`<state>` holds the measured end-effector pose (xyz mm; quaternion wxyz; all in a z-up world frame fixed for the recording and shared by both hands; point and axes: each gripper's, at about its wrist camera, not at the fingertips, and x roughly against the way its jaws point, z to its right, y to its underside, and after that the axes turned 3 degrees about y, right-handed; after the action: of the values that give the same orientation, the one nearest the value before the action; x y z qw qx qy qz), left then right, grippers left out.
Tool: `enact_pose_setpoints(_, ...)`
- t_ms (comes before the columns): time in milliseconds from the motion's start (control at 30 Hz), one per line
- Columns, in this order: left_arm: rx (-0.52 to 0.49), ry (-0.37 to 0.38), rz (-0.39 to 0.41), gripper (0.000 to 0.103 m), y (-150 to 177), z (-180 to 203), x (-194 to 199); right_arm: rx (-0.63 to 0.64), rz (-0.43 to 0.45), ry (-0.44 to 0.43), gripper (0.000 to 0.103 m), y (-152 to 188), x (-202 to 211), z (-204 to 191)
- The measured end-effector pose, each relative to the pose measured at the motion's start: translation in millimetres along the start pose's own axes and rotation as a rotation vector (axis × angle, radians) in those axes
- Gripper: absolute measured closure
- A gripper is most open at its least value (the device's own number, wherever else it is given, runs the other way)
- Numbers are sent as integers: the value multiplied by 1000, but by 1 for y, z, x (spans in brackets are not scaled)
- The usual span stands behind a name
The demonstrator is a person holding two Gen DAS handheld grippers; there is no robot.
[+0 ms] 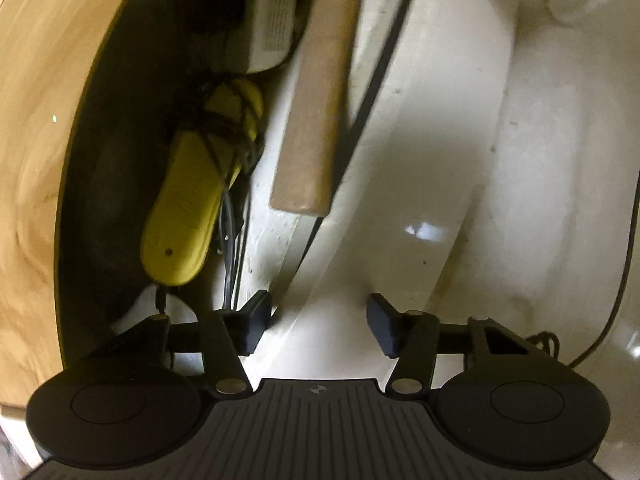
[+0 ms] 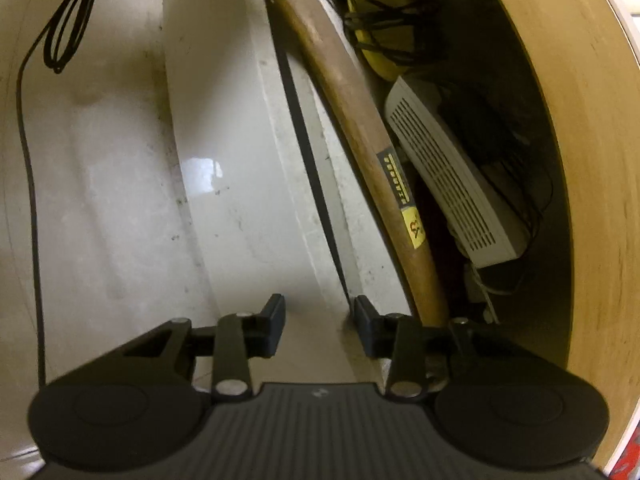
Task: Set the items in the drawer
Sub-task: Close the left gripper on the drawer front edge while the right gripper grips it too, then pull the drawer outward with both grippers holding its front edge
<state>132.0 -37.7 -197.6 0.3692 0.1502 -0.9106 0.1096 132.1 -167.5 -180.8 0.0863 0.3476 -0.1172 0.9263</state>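
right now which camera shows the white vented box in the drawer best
The right wrist view: the white vented box lies there almost whole, its slotted side sharp, beside the wooden handle. The left wrist view catches only a blurred part of it at the top edge.

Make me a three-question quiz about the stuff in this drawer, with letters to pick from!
1. Where does the wooden hammer handle lie?
A. along the white drawer front
B. on the floor
C. in the right claw

2. What colour is the flat plastic thing wrapped in black cord?
A. red
B. yellow
C. blue

3. How is the left claw?
A. shut on the handle
B. shut on a cord
C. open, holding nothing

Answers:
1. A, the handle runs beside the drawer front inside the drawer, next to the white vented box.
2. B, it shows bright yellow under the dark cord.
3. C, its fingers stand apart over the drawer front with nothing between them; the right claw is open too.
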Motion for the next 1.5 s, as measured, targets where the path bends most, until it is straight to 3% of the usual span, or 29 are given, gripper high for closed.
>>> enact_pose_setpoints(400, -54, 24, -7, 57, -9, -2, 15, 33, -25, -32, 66, 0, 11, 4)
enact_pose_setpoints(1500, -103, 313, -38, 71, 14, 28, 81, 70, -80, -314, 71, 17, 91, -17)
